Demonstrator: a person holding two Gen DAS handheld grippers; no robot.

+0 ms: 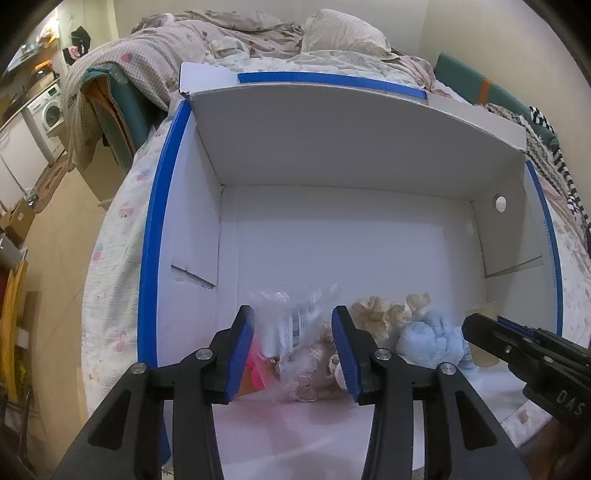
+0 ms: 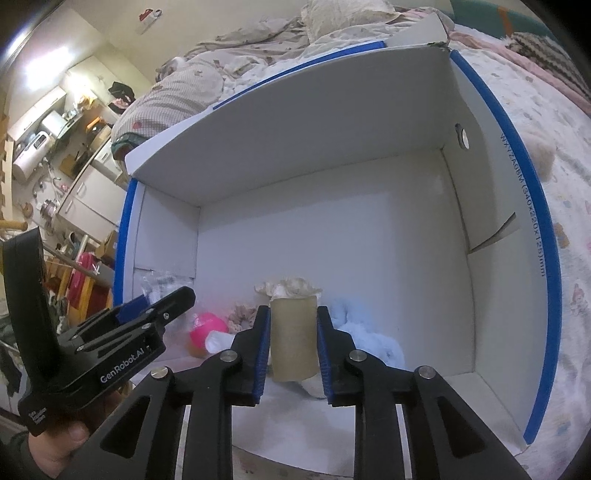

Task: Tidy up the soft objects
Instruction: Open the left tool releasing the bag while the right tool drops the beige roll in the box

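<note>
A white cardboard box (image 1: 332, 236) with blue-taped rims lies open on a bed. At its near end lie a clear plastic bag (image 1: 295, 332) of soft items, a pink piece (image 2: 207, 325), a cream ruffled piece (image 1: 376, 310) and a pale blue fluffy cloth (image 1: 432, 339). My left gripper (image 1: 293, 317) is open and straddles the bag, which rests on the box floor. My right gripper (image 2: 291, 310) is open, with an upright brown cardboard tube (image 2: 293, 339) showing between its pads. The blue cloth (image 2: 369, 332) lies just right of the tube.
The box's far flap (image 1: 351, 122) stands up at the back. Crumpled bedding and a pillow (image 1: 340, 33) fill the bed behind it. A washing machine (image 1: 51, 107) and cluttered counters stand at the left. A hand (image 2: 55, 450) holds the left gripper's handle.
</note>
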